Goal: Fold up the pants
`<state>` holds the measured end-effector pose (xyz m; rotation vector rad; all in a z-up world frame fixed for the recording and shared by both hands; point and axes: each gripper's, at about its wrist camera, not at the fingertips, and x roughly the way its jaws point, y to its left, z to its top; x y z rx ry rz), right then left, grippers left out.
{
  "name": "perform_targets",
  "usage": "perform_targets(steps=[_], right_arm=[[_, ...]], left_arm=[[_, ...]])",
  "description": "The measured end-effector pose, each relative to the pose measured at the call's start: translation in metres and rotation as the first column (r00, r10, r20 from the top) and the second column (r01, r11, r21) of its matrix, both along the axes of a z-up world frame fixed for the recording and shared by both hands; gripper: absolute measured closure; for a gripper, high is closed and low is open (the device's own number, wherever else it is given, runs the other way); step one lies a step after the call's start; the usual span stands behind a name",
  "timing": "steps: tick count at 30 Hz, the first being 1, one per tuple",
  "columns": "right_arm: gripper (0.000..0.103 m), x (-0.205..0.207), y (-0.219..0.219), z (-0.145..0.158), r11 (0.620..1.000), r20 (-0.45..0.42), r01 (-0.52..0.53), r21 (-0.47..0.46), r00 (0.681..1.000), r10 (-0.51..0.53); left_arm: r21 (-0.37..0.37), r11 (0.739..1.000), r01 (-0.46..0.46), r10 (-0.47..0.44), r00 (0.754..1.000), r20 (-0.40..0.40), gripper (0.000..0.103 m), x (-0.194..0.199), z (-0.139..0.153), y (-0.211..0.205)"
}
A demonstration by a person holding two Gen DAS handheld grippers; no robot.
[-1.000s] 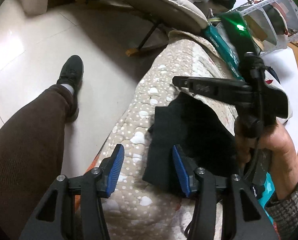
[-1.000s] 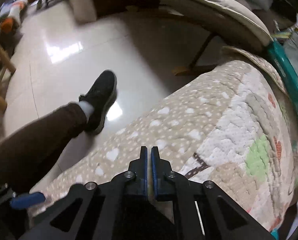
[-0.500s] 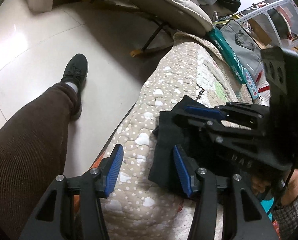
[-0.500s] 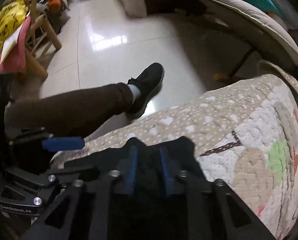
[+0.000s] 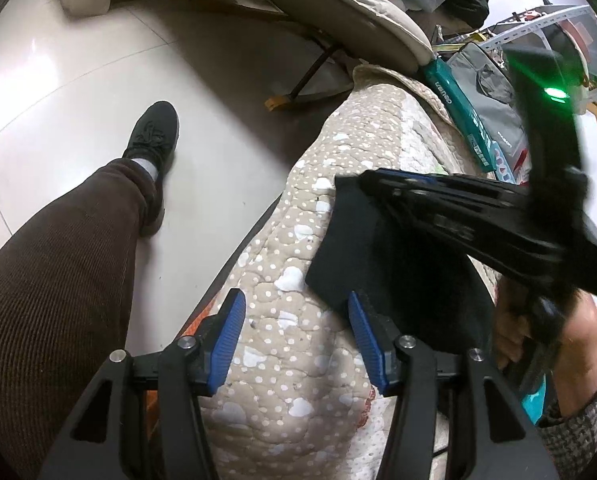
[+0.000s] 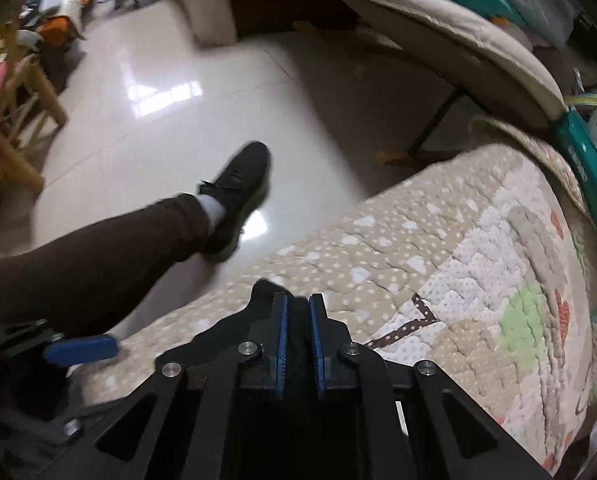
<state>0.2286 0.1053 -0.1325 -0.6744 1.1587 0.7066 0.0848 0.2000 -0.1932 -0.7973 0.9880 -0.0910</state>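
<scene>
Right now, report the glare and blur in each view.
Left wrist: glare on the floor at far left, right claw motion-blurred with green LED flare. Right wrist: bright floor reflections, quilt and leg slightly smeared; both views fisheye-bent.

Pants (image 5: 362, 264) lie on quilt (image 5: 298, 360), floor (image 5: 98, 80) to its left

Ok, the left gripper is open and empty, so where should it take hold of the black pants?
Probably the near lower corner of the black pants, coming from the quilt's floor-side edge. That corner lies flat and free just ahead of the left gripper, beside its right finger. The right gripper seems to pinch the far edge already, so a low sideways pinch would avoid crossing it.
</scene>
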Motion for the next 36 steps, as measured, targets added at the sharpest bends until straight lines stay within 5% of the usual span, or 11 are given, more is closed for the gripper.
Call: perform_targets(steps=[1,3,5,12,17,20,23,25,27,32,36], right_arm=[[0.086,0.002,0.000,-0.001,1.000,-0.008,0.011,0.007,1.000,-0.011],[0.052,0.007,-0.006,0.008,0.999,0.003,0.052,0.017,0.999,-0.052],[0.036,0.008,-0.019,0.028,0.994,0.043,0.095,0.053,0.994,-0.098],[0.035,-0.018,-0.174,0.086,0.878,0.003,0.433,0.204,0.897,-0.443],[0.035,-0.049,-0.340,0.075,0.636,-0.103,0.738,0.225,0.667,-0.738],[0.035,-0.065,-0.425,0.074,0.494,-0.050,0.853,0.169,0.508,-0.860],[0.065,-0.080,-0.483,0.079,0.417,0.085,0.905,0.090,0.410,-0.908],[0.043,-0.095,-0.506,0.092,0.364,0.141,0.924,0.113,0.348,-0.927],[0.043,-0.105,-0.513,0.098,0.339,0.093,0.929,0.150,0.328,-0.940],[0.040,-0.108,-0.490,0.102,0.395,0.197,0.913,0.102,0.371,-0.907],[0.039,-0.124,-0.477,0.115,0.393,0.270,0.903,0.171,0.341,-0.900]], left_arm=[[0.007,1.000,0.006,-0.006,1.000,0.003,0.050,0.000,0.001,-0.001],[0.021,1.000,0.018,-0.018,1.000,0.008,0.049,0.000,0.001,-0.003],[0.033,0.999,0.028,-0.029,1.000,0.012,0.049,0.000,0.002,-0.005],[0.066,0.997,0.044,-0.046,0.999,0.025,0.046,0.001,0.003,-0.012],[0.106,0.993,0.043,-0.046,0.999,0.029,0.045,0.000,0.005,-0.016],[0.132,0.990,0.047,-0.051,0.998,0.022,0.044,0.001,0.005,-0.019],[0.161,0.986,0.052,-0.055,0.998,0.017,0.042,0.000,0.006,-0.021],[0.181,0.981,0.062,-0.065,0.998,0.015,0.042,-0.001,0.006,-0.024],[0.193,0.979,0.069,-0.073,0.997,0.013,0.042,-0.002,0.006,-0.026],[0.204,0.976,0.077,-0.080,0.997,0.009,0.042,-0.001,0.006,-0.028],[0.176,0.982,0.074,-0.075,0.997,0.003,0.040,-0.001,0.003,-0.025]])
